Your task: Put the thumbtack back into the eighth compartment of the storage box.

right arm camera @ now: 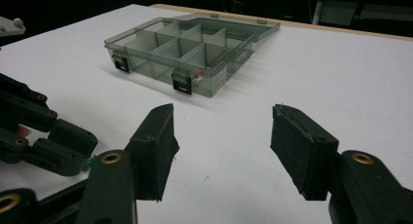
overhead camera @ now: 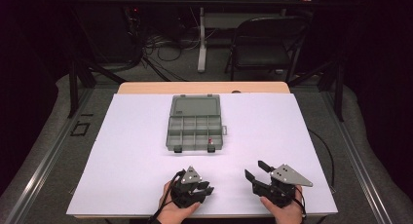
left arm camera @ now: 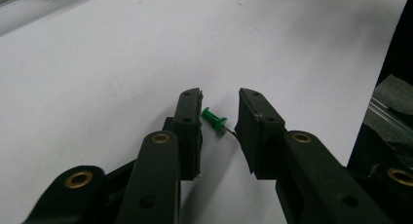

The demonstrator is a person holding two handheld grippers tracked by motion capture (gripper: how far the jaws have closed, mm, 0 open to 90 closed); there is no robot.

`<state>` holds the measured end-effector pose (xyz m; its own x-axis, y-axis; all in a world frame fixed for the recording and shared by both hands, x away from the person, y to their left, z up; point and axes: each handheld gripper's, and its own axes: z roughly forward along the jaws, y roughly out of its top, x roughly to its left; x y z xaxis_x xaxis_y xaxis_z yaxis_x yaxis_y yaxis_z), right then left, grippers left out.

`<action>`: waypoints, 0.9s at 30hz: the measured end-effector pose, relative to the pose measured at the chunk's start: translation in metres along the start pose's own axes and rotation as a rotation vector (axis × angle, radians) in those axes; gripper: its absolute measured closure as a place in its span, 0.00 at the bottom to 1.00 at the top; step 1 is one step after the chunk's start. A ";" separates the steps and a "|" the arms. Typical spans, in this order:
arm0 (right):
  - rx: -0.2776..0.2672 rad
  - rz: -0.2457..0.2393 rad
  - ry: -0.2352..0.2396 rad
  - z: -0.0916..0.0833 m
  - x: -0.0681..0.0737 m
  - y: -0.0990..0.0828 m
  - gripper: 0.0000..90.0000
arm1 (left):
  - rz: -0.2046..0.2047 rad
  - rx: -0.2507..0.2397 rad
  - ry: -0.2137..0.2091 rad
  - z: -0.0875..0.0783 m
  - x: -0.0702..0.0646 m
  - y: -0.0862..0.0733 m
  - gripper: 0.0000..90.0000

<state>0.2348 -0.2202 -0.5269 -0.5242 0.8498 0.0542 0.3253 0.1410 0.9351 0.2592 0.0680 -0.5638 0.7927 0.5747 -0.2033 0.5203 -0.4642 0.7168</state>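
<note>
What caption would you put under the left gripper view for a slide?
Left gripper poised around a green pushpin lying on the white table, jaws not yet pressing on it.

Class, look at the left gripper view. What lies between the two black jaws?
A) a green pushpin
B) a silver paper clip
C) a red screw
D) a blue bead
A: a green pushpin lies on the white table in the gap between the jaws of the left gripper; its head points at the left pad and its metal pin reaches toward the right one.

One green pushpin [left arm camera: 214,120], one compartment box [overhead camera: 196,122], two tongs [overhead camera: 198,186].
</note>
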 end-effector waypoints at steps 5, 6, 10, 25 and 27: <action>0.002 0.000 0.001 0.000 0.000 0.000 0.46 | 0.002 0.003 0.009 0.000 0.000 -0.001 0.84; 0.004 0.000 0.001 0.000 0.000 0.000 0.46 | 0.008 0.004 0.011 -0.001 0.000 -0.001 0.86; 0.003 0.000 0.002 0.000 0.000 0.000 0.46 | 0.009 0.003 0.022 -0.001 -0.001 -0.002 0.90; 0.007 0.000 0.002 0.000 0.000 0.000 0.46 | -0.001 0.002 0.010 -0.001 0.002 -0.002 0.92; 0.002 0.001 0.001 0.000 0.000 0.000 0.46 | -0.004 0.002 0.008 -0.001 0.002 -0.002 0.92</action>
<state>0.2348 -0.2201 -0.5269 -0.5250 0.8493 0.0551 0.3269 0.1414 0.9344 0.2597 0.0709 -0.5647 0.7880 0.5818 -0.2014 0.5245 -0.4630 0.7145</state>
